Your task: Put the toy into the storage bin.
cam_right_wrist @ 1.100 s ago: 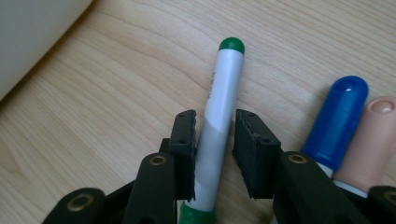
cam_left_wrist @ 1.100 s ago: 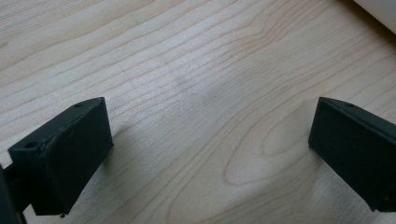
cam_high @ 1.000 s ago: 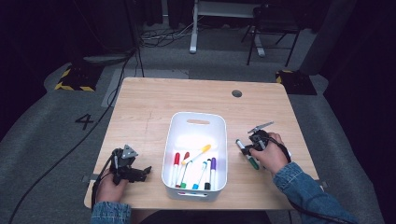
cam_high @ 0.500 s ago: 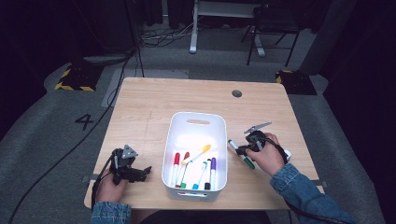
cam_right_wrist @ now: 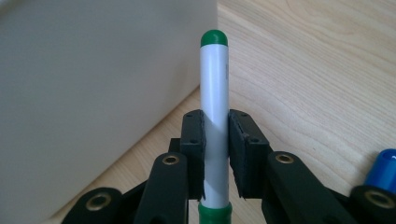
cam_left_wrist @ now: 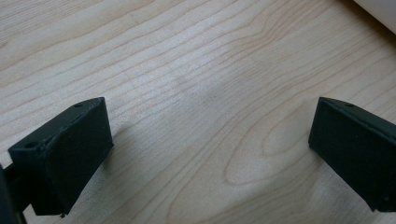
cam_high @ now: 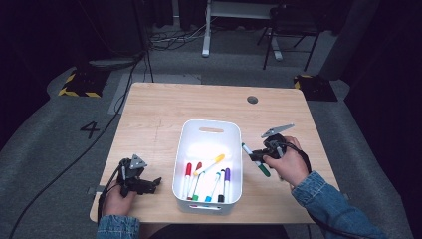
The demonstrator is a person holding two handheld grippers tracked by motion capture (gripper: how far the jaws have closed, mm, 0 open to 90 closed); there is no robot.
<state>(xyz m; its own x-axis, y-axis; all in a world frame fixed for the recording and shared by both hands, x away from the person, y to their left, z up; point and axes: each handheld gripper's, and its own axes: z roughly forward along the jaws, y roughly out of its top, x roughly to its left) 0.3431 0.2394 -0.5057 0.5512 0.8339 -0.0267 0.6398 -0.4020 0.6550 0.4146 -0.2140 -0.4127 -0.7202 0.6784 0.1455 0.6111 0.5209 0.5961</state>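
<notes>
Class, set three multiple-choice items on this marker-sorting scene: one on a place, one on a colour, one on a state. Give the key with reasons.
1. Where does the white plastic bin stand?
A. On the wooden table, between the two grippers
B. On the floor
C. On a chair

2. What colour are the ends of the white-barrelled marker in the right gripper?
A. Red
B. Green
C. Purple

3. How do the left gripper's jaws stand?
A. Shut on a marker
B. Shut on the bin's rim
C. Open, with bare table between them

Key: 1 A, the high view shows the bin mid-table; 2 B, the right gripper view shows green at both ends; 3 C, the left gripper view shows wide jaws over bare wood.
</notes>
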